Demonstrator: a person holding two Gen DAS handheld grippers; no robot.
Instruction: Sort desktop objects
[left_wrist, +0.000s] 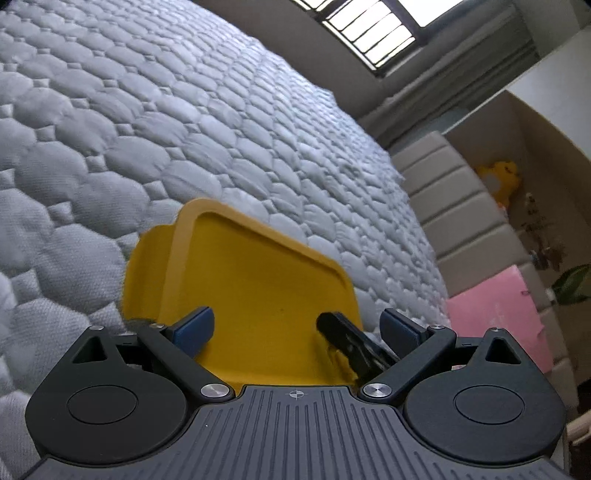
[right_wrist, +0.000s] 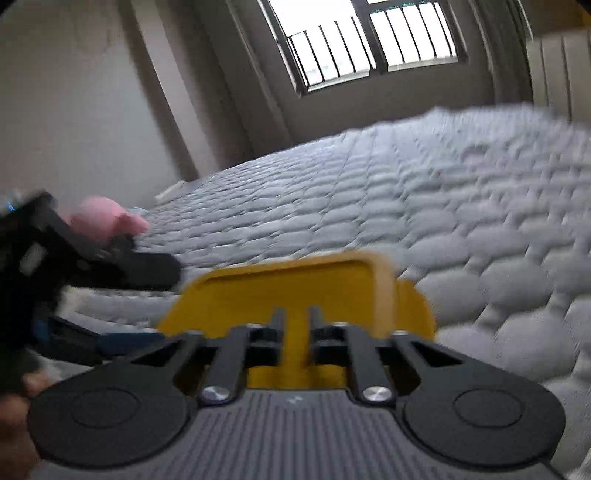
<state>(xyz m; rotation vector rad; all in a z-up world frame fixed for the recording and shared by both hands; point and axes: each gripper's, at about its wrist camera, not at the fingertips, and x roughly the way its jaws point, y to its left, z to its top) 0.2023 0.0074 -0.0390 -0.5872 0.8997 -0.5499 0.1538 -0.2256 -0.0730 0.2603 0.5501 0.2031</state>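
A yellow plastic tray (left_wrist: 258, 280) lies on the quilted grey mattress (left_wrist: 147, 129), empty inside. My left gripper (left_wrist: 297, 325) stands open at the tray's near end, its blue pads (left_wrist: 194, 328) wide apart and pressing on nothing. The right gripper's black fingers (left_wrist: 347, 339) reach over the tray's near right rim. In the blurred right wrist view my right gripper (right_wrist: 296, 321) is shut, with a strip of the yellow tray (right_wrist: 295, 280) pinched between its fingers. The left gripper (right_wrist: 168, 305) shows at the left there, open beside the tray.
A beige padded headboard (left_wrist: 461, 206) runs along the bed's right side, with a pink sheet (left_wrist: 495, 317) against it and a yellow toy (left_wrist: 498, 177) beyond. A pink soft object (right_wrist: 107, 218) sits at the bed's far left. A hand (right_wrist: 14, 406) shows at lower left.
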